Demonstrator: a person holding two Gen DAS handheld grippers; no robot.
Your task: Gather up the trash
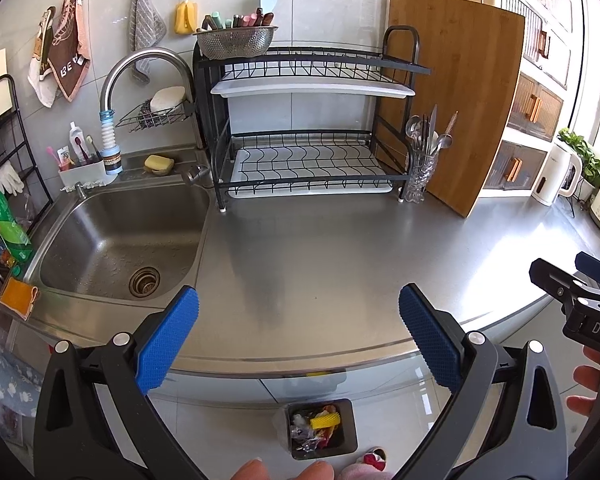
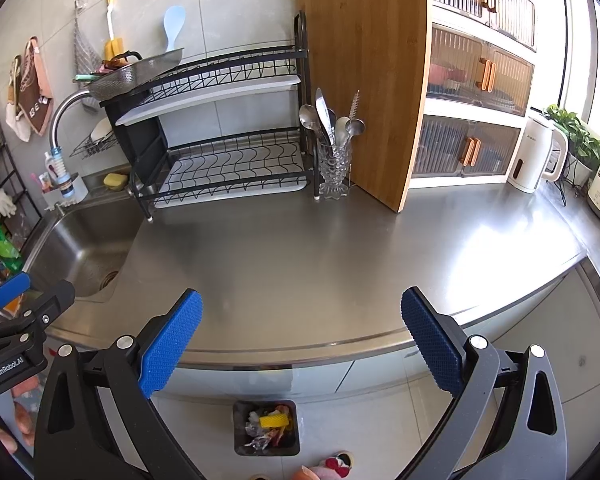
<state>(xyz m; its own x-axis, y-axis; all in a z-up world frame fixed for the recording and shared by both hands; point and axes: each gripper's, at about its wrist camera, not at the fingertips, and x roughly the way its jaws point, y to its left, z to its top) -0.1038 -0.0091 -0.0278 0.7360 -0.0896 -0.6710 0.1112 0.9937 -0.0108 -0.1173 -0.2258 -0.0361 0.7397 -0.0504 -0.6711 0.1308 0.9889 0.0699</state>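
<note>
A small dark trash bin (image 1: 350, 428) stands on the floor below the counter edge, holding several pieces of trash, among them a yellow piece (image 1: 323, 421). It also shows in the right wrist view (image 2: 296, 428). My left gripper (image 1: 298, 340) is open and empty, held above the steel counter's front edge (image 1: 300, 356). My right gripper (image 2: 302, 340) is open and empty at the same height, to the right of the left one; its tip shows in the left wrist view (image 1: 572, 276).
A sink (image 1: 116, 236) lies at the left with a faucet (image 1: 140, 68). A black dish rack (image 1: 308, 128), a glass cutlery holder (image 1: 420, 168) and a wooden cutting board (image 1: 460, 96) stand at the back. A white kettle (image 2: 536, 156) stands far right.
</note>
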